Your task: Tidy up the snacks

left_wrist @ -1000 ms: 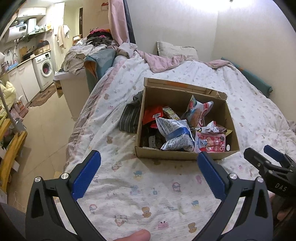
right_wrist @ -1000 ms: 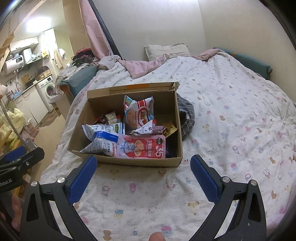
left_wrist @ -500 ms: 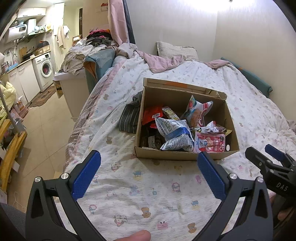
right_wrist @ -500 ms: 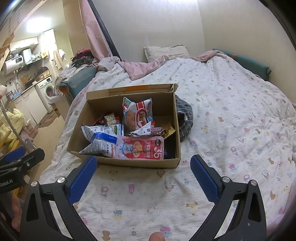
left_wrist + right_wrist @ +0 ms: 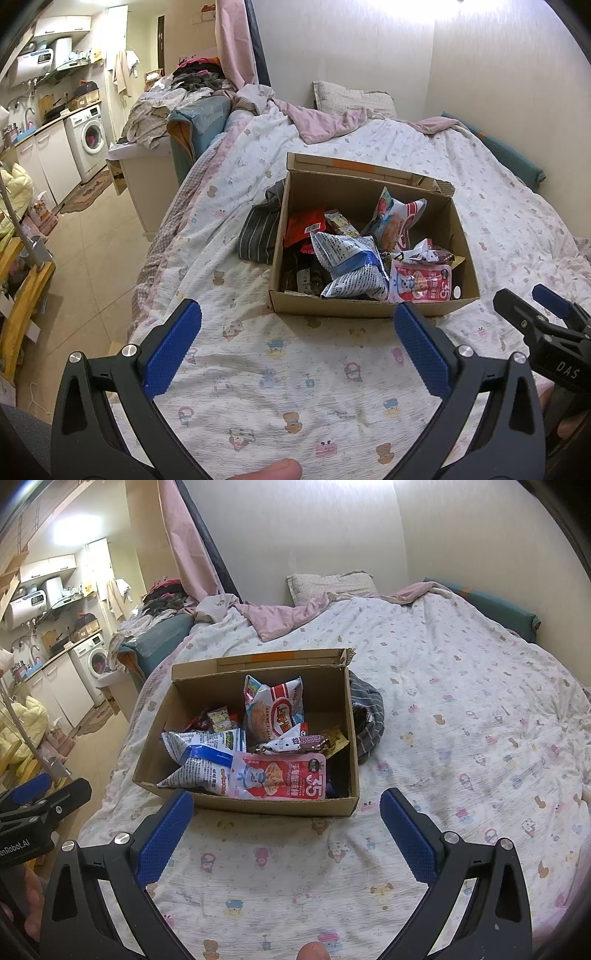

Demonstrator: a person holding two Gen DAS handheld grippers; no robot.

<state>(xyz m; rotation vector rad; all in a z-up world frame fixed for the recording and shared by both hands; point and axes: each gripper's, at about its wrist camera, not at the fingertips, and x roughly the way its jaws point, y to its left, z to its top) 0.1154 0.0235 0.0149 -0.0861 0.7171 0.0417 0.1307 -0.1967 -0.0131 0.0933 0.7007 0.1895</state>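
Note:
An open cardboard box (image 5: 354,314) (image 5: 258,806) stands on the bed and holds several snack packets. A pink packet marked 35 (image 5: 421,286) (image 5: 280,777) lies at its front, a blue and white bag (image 5: 351,262) (image 5: 199,757) beside it, and a red and white shrimp bag (image 5: 399,221) (image 5: 275,709) stands behind. My left gripper (image 5: 295,339) is open and empty, held short of the box. My right gripper (image 5: 286,821) is open and empty near the box's front wall.
A dark striped cloth (image 5: 258,232) (image 5: 365,716) lies against the box's side. The patterned bedsheet (image 5: 295,387) spreads all around. A pillow (image 5: 328,585) and pink blanket (image 5: 284,616) lie at the far end. The bed's left edge drops to a tiled floor (image 5: 92,240).
Both grippers have drifted slightly closer to the box, which looms a little larger. Both stay open and empty.

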